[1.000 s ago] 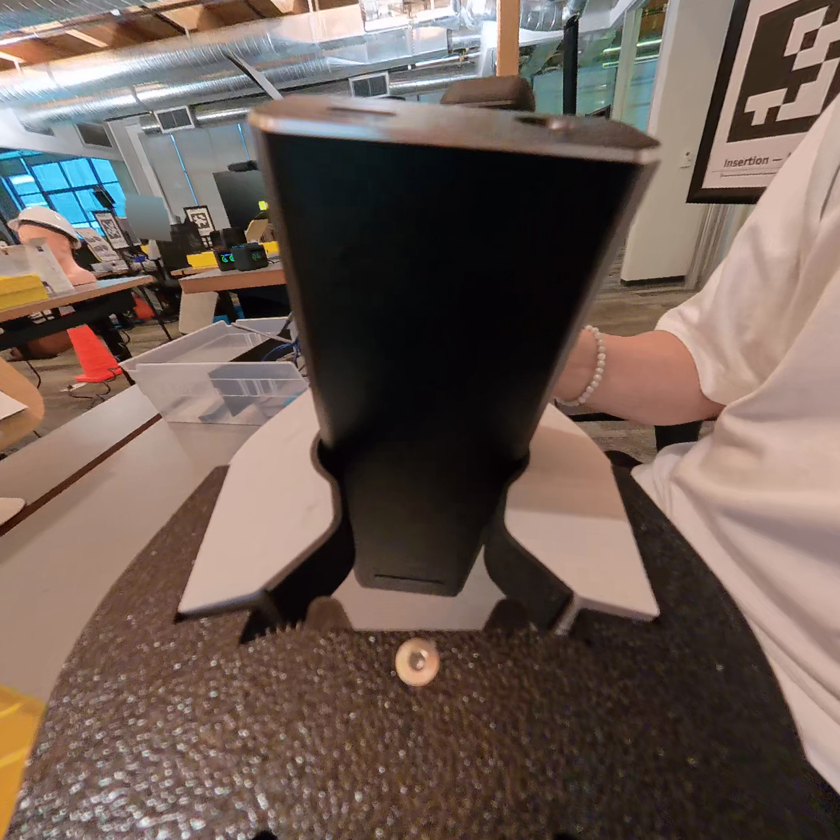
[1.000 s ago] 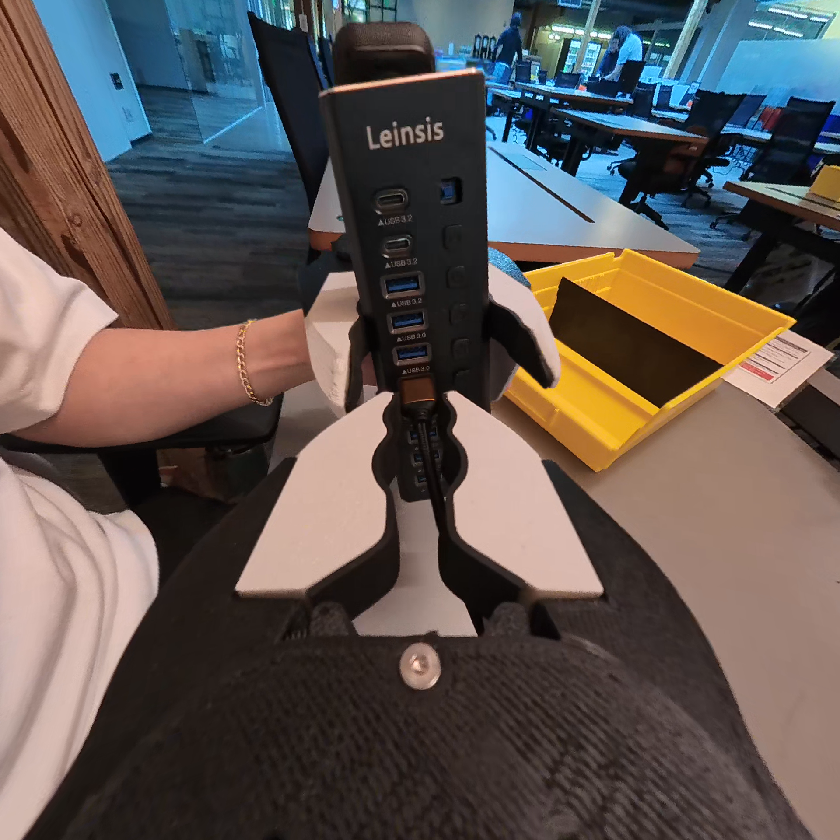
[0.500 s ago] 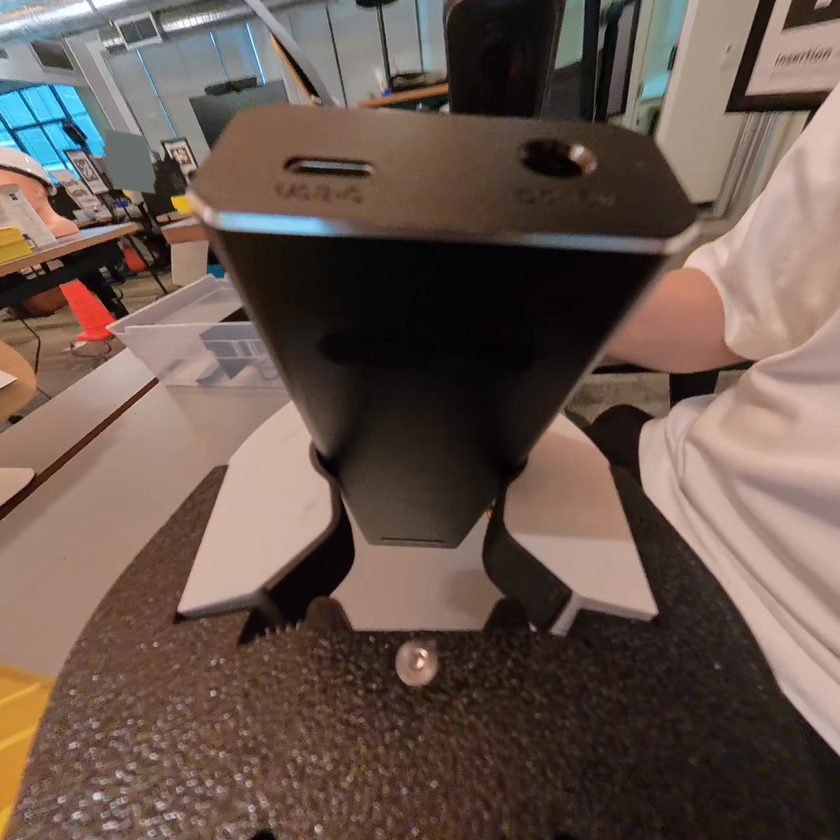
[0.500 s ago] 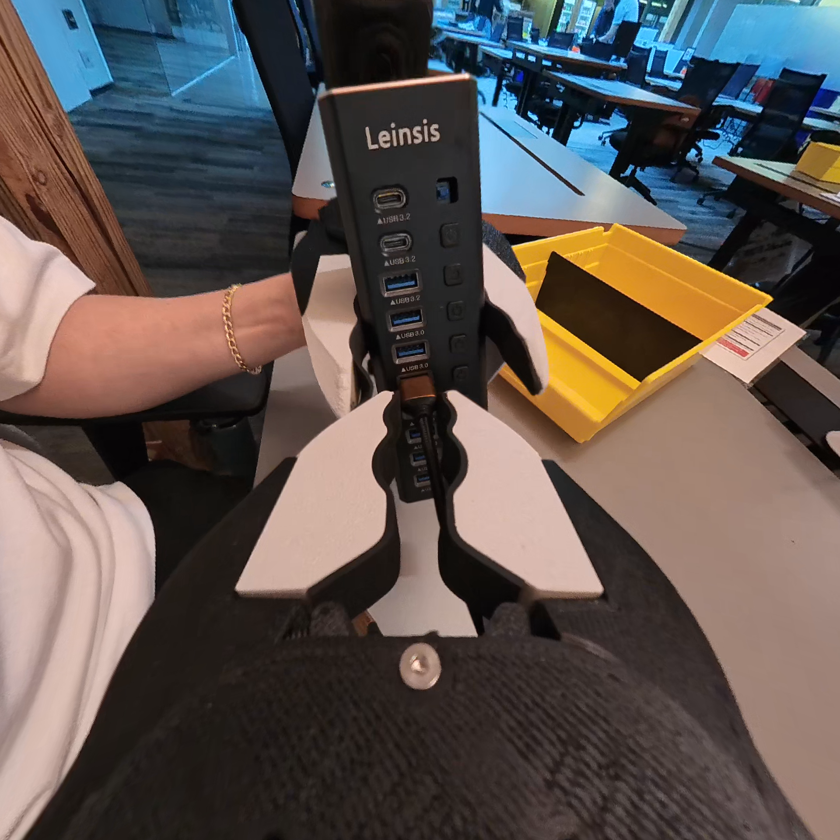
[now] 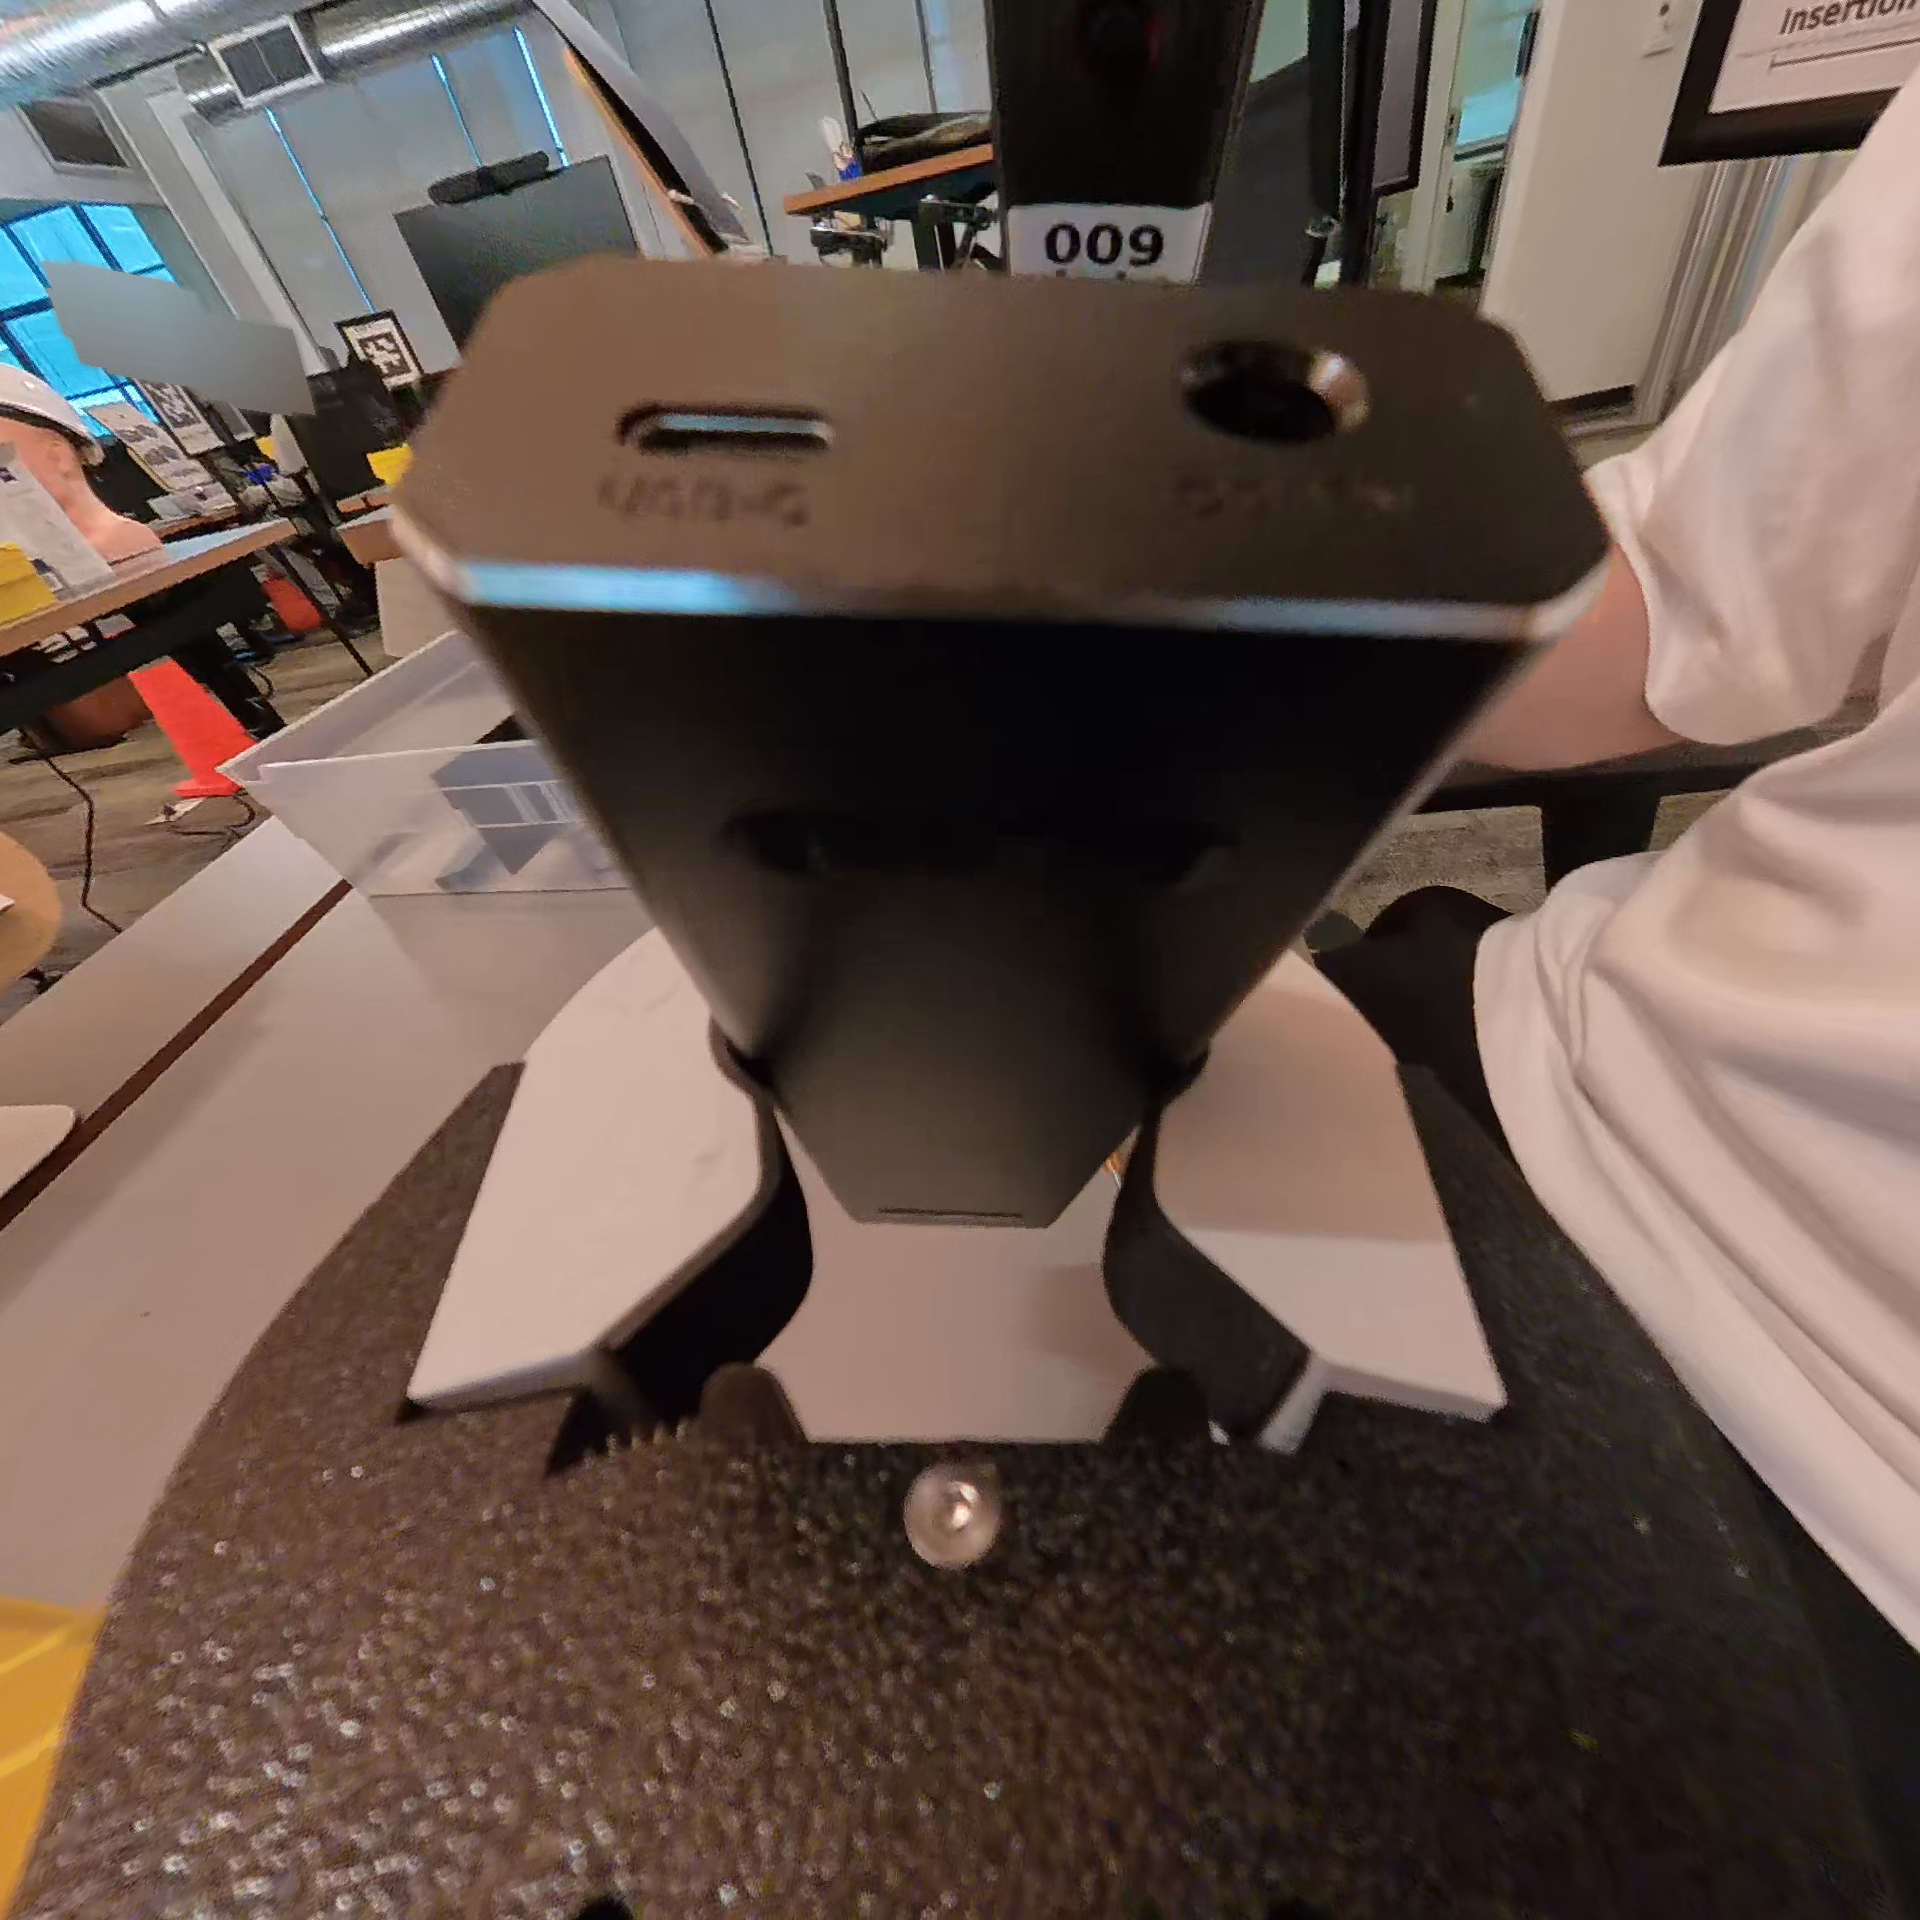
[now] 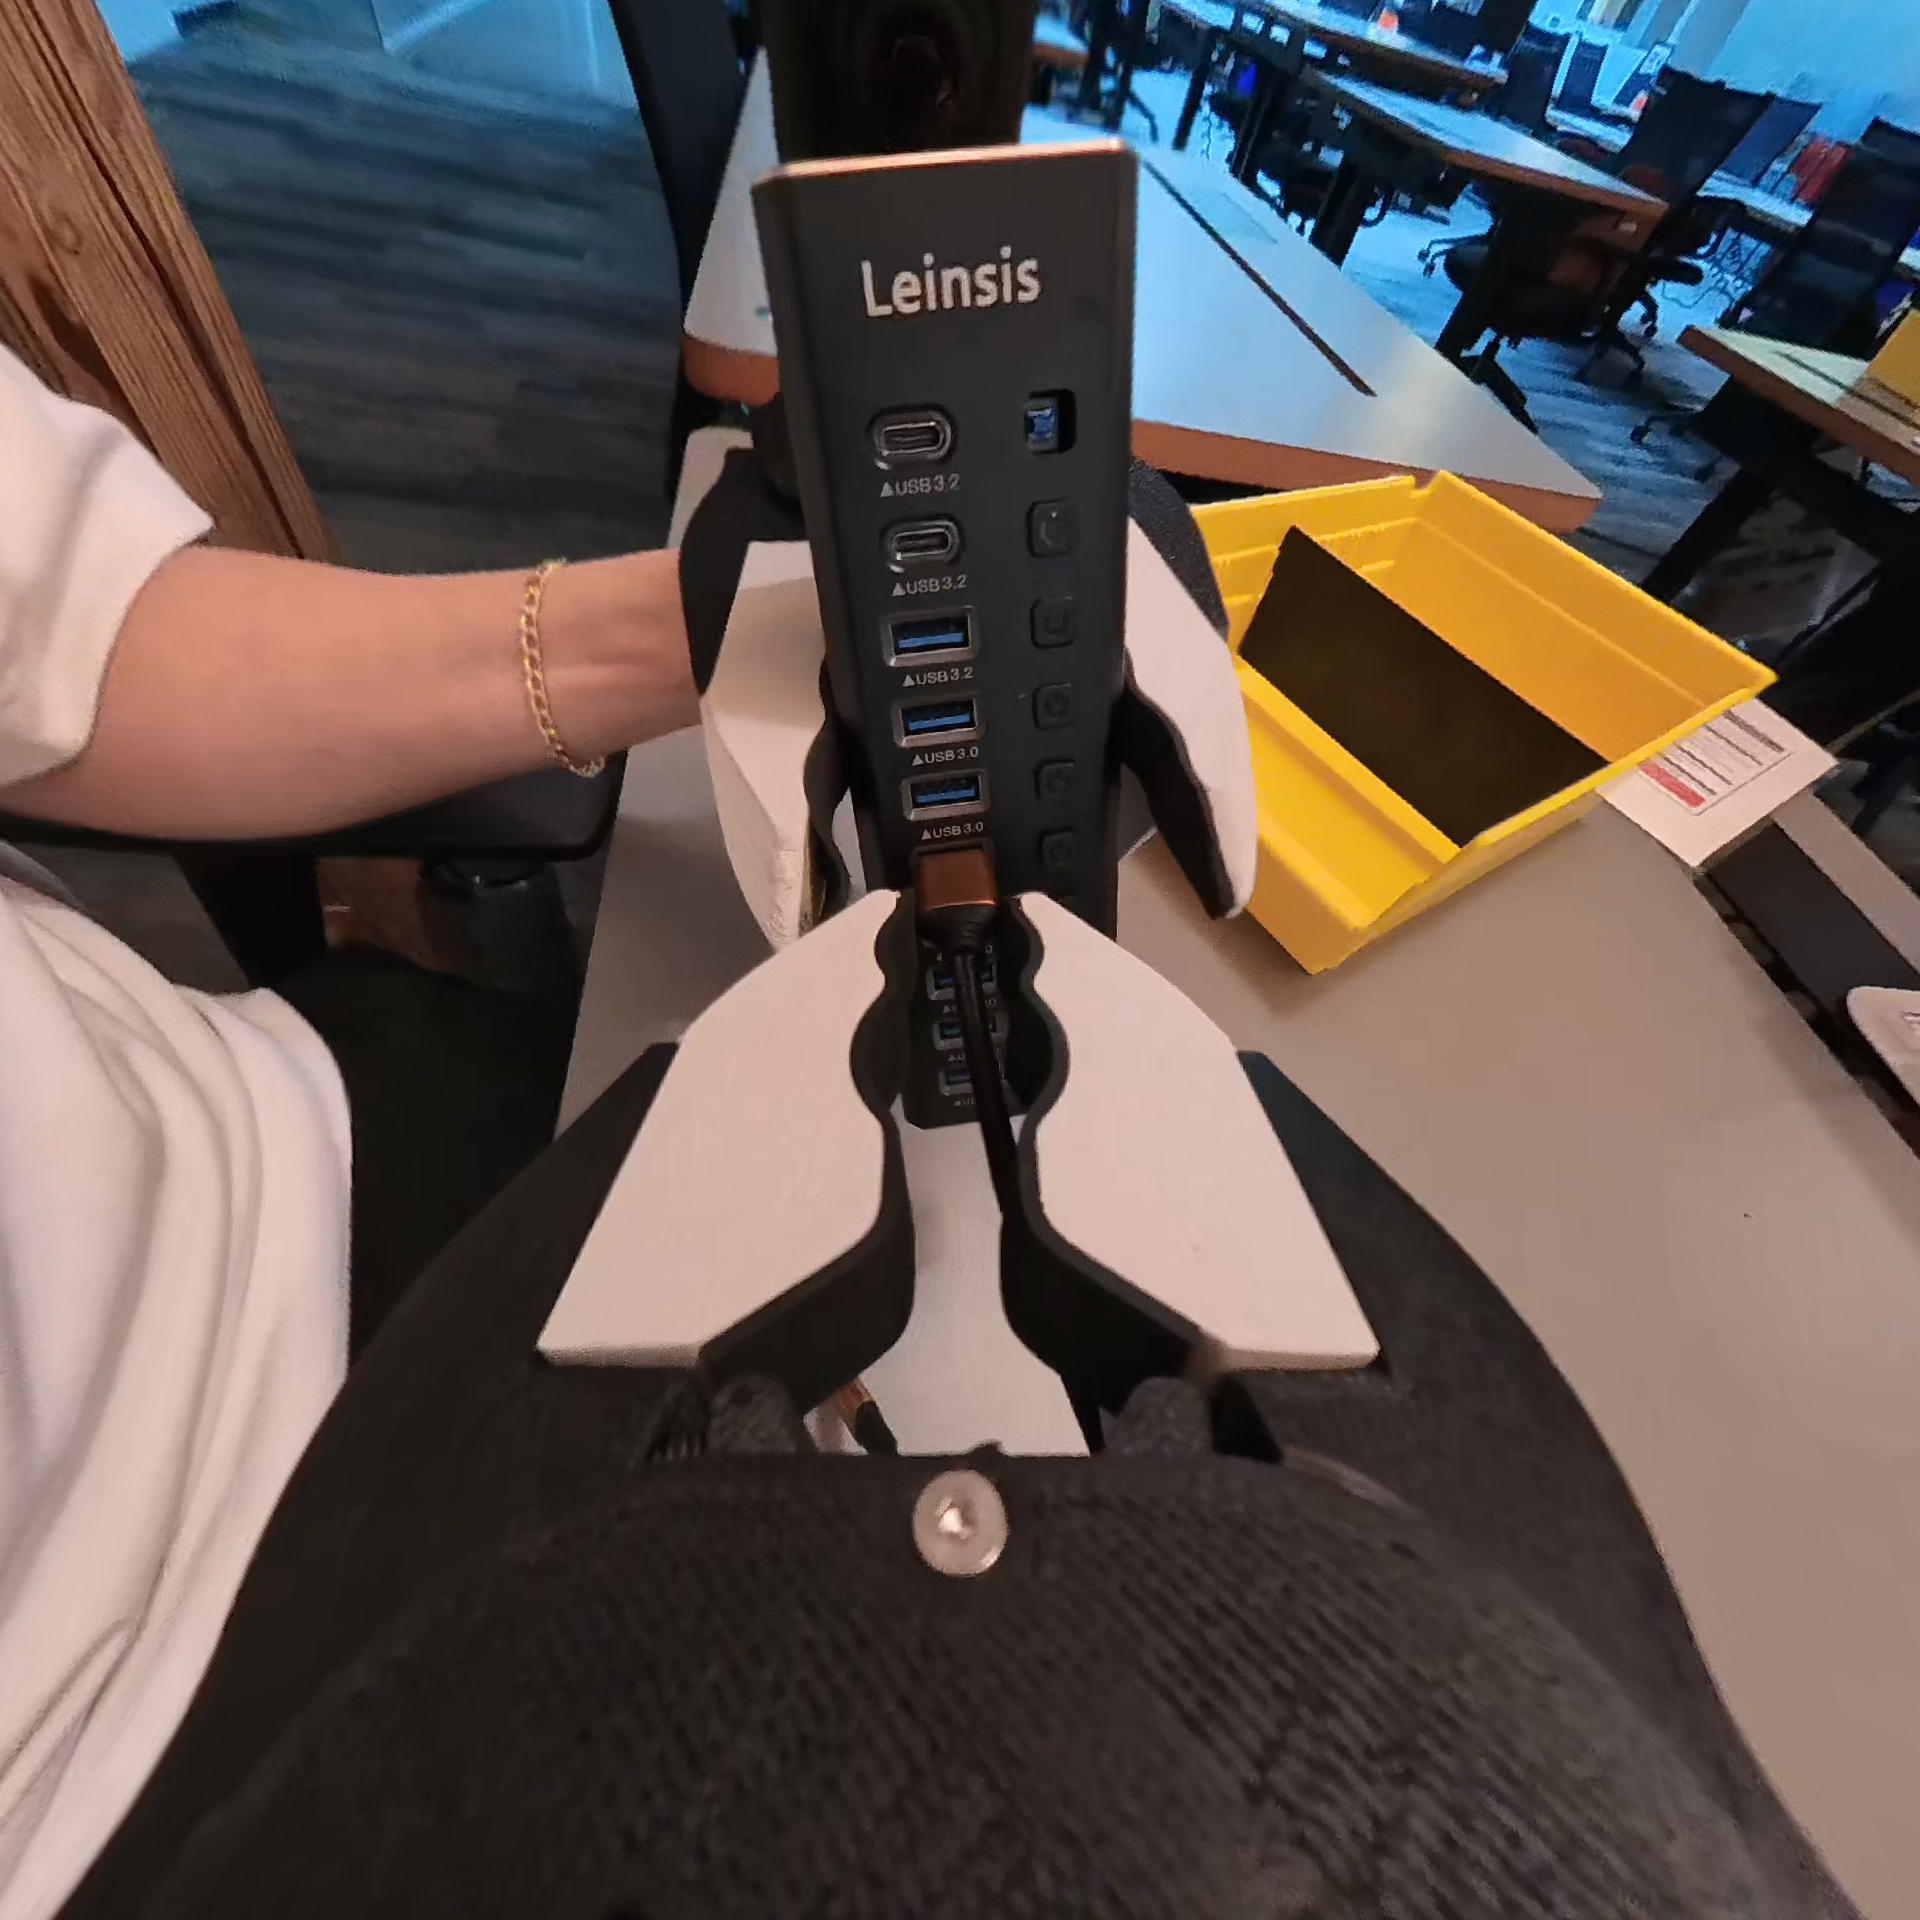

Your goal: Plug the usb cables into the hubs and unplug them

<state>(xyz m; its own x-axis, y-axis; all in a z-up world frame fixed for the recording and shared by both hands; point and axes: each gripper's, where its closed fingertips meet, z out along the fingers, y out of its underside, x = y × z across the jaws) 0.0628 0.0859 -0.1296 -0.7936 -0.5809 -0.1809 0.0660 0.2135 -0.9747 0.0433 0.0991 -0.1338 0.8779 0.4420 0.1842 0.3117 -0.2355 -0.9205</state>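
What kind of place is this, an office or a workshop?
Probably an open-plan office used as a lab: rows of long desks with black office chairs, exposed ceiling ducts, and a yellow parts bin on the worktable.

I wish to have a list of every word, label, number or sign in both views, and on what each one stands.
I do not copy out writing; here is where it stands.
hub front: white brand word, small port labels.
hub end face, left wrist view: two embossed labels, blurred.
white tag on black post: printed digits.
framed sign: cut-off word.
paper sheet beside yellow bin: too small.
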